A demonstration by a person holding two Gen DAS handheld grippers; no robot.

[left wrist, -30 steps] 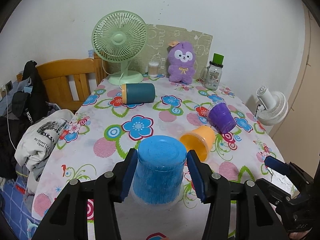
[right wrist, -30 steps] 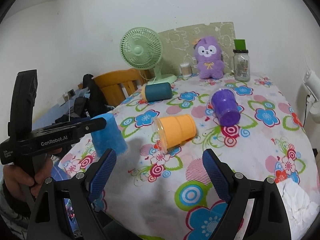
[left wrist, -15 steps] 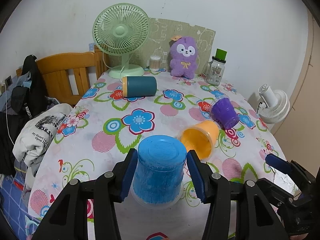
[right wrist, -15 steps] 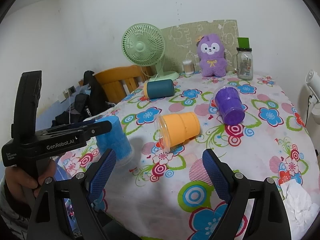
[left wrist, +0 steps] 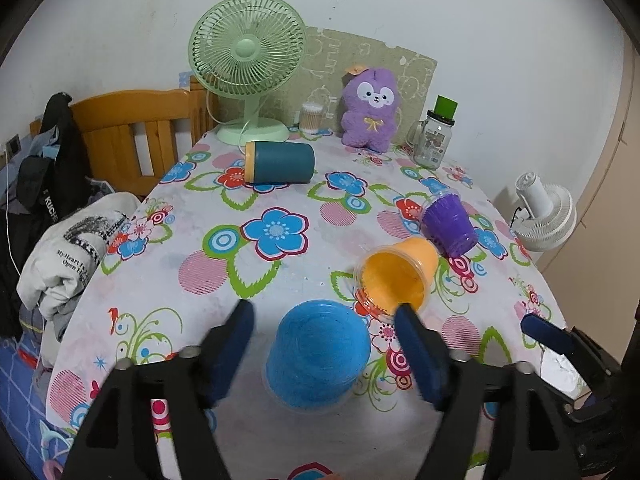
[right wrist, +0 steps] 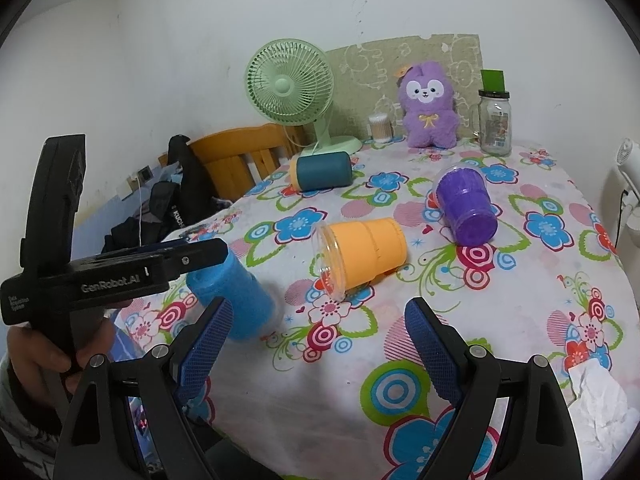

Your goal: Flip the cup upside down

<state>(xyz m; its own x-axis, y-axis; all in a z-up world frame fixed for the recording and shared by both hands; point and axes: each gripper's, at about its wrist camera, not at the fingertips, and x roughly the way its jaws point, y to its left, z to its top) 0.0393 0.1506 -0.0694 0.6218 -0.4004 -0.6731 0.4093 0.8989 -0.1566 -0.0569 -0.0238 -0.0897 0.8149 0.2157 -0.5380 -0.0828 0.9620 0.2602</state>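
Note:
A blue cup (left wrist: 318,354) stands upside down on the flowered tablecloth near the table's front left; it also shows in the right wrist view (right wrist: 234,300). My left gripper (left wrist: 324,354) is open, its blue pads clear of the cup on both sides. My right gripper (right wrist: 318,344) is open and empty over the front of the table. An orange cup (right wrist: 360,254) lies on its side just beyond, mouth toward the left gripper. A purple cup (right wrist: 466,206) and a teal cup (right wrist: 322,170) also lie on their sides.
A green fan (left wrist: 248,64), a purple plush toy (left wrist: 370,108), a jar with a green lid (left wrist: 434,134) and a cotton-swab tub (left wrist: 312,118) line the back edge. A wooden chair (left wrist: 132,132) with clothes stands left. A white fan (left wrist: 546,216) stands right.
My left gripper has opened and let go of the blue cup, which now stands upside down on the table. The right gripper has barely moved.

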